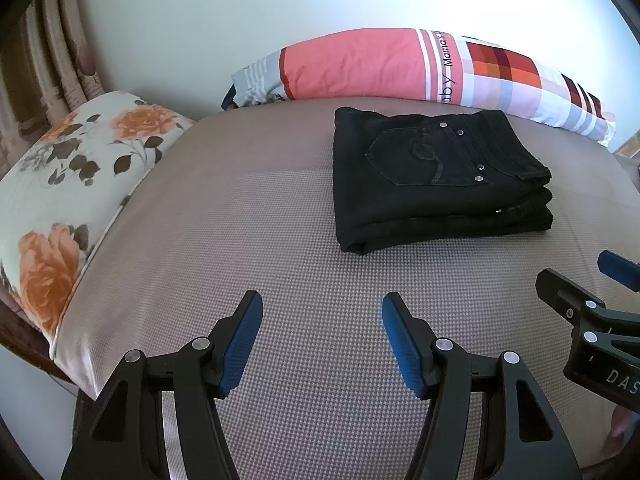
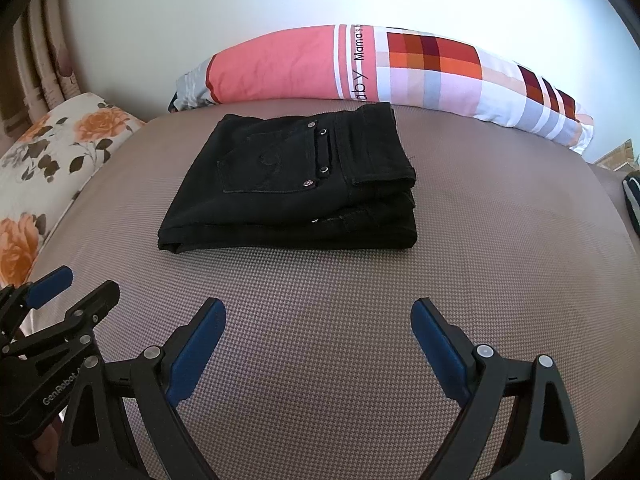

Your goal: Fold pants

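Note:
Black pants (image 1: pixel 432 184) lie folded in a compact stack on the beige mattress (image 1: pixel 248 240), back pocket with metal rivets facing up. They also show in the right wrist view (image 2: pixel 296 184). My left gripper (image 1: pixel 322 308) is open and empty, hovering above the mattress in front of the pants. My right gripper (image 2: pixel 318 312) is open and empty too, a little in front of the stack. The right gripper shows at the right edge of the left wrist view (image 1: pixel 588 276); the left gripper shows at the left edge of the right wrist view (image 2: pixel 76 288).
A pink and checked long pillow (image 1: pixel 400 64) lies along the white wall behind the pants. A floral pillow (image 1: pixel 76 184) sits at the mattress's left end, with curtains (image 1: pixel 48 60) behind it. A dark object (image 2: pixel 632 204) lies at the far right edge.

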